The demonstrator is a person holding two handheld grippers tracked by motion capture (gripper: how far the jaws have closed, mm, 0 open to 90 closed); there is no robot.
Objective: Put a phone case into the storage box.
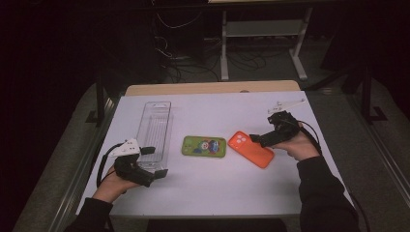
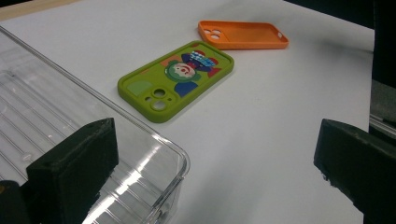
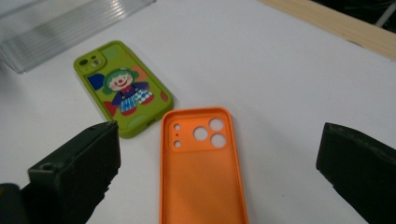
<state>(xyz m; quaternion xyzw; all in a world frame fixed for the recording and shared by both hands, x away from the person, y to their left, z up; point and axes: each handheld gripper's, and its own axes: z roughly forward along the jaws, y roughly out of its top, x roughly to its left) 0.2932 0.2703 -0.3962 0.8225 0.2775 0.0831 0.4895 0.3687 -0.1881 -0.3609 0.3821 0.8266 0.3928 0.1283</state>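
Left gripper (image 1: 155, 162) sits at the near left of the white surface (image 1: 208, 193), fingers (image 2: 74, 168) spread wide, grasping nothing. One finger hangs over the near corner of the clear plastic tray (image 1: 154, 128); the other is off to the side over bare surface. Whether it touches the tray rim, can't tell. Tray is long, ribbed and empty, lying lengthwise away from the person.

Just right of the tray: green phone case (image 1: 204, 146), cartoon clown print up, flat on the surface, apart from the tray. Camera cutouts face the tray end in the left gripper view (image 2: 176, 79).

Next right: orange phone case (image 1: 251, 149), lying open side up, hollow showing, angled, near the green one but not touching it. Right gripper view looks straight down on it (image 3: 201, 163).

Right gripper (image 1: 259, 139) is at the far-right edge of the orange case, fingers (image 3: 74, 172) released and wide, straddling the case's near end with a gap on both sides. No contact seen.

Progress, as a judgement: looks like cases go into the tray, early stage. Nothing in the tray yet, both cases on the surface, neither gripper holds anything. Right hand appears lined up for a pick on the orange case; the grasp is not yet made. Left: close on orange, lift, place in tray, then the green one.
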